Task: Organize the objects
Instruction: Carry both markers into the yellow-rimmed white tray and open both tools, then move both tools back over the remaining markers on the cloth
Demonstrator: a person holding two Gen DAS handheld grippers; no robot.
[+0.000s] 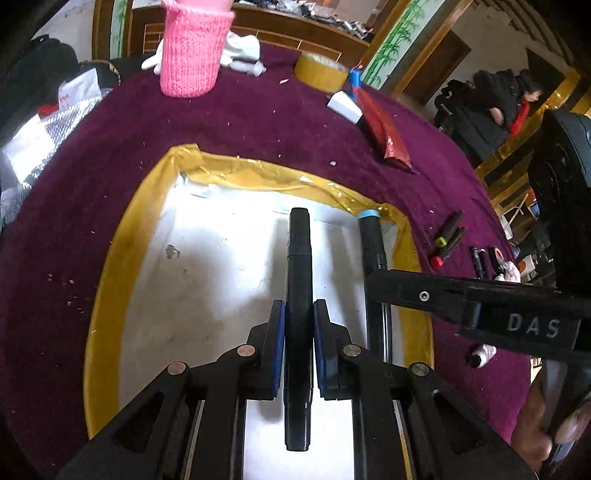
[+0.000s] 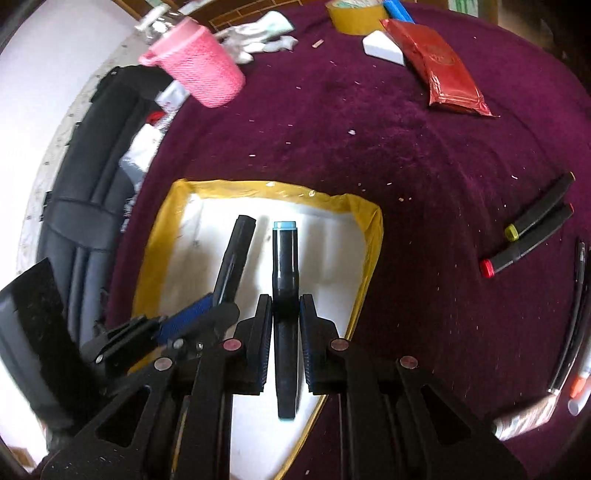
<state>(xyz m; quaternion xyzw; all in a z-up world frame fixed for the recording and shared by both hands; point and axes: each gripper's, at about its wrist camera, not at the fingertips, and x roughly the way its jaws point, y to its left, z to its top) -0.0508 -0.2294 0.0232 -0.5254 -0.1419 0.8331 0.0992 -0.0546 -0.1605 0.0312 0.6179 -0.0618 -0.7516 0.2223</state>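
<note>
A shallow white tray (image 1: 118,266) with a yellow taped rim lies on the purple tablecloth; it also shows in the right wrist view (image 2: 369,229). My left gripper (image 1: 299,325) is shut on a black marker (image 1: 298,258) held over the tray. My right gripper (image 2: 285,328) is shut on a black marker with a light blue cap (image 2: 283,258), also over the tray, just right of the left one. The blue-capped marker (image 1: 371,236) and the right gripper's arm (image 1: 480,302) show in the left wrist view. The left gripper (image 2: 184,325) and its marker (image 2: 234,254) show in the right wrist view.
Two loose markers, yellow-capped (image 2: 539,210) and red-capped (image 2: 524,247), lie right of the tray, with pens (image 2: 576,295) beyond. A pink knitted cup (image 2: 203,74), tape roll (image 2: 354,14), red packet (image 2: 447,70), white block (image 2: 380,48) and white gloves (image 2: 258,33) sit at the far side.
</note>
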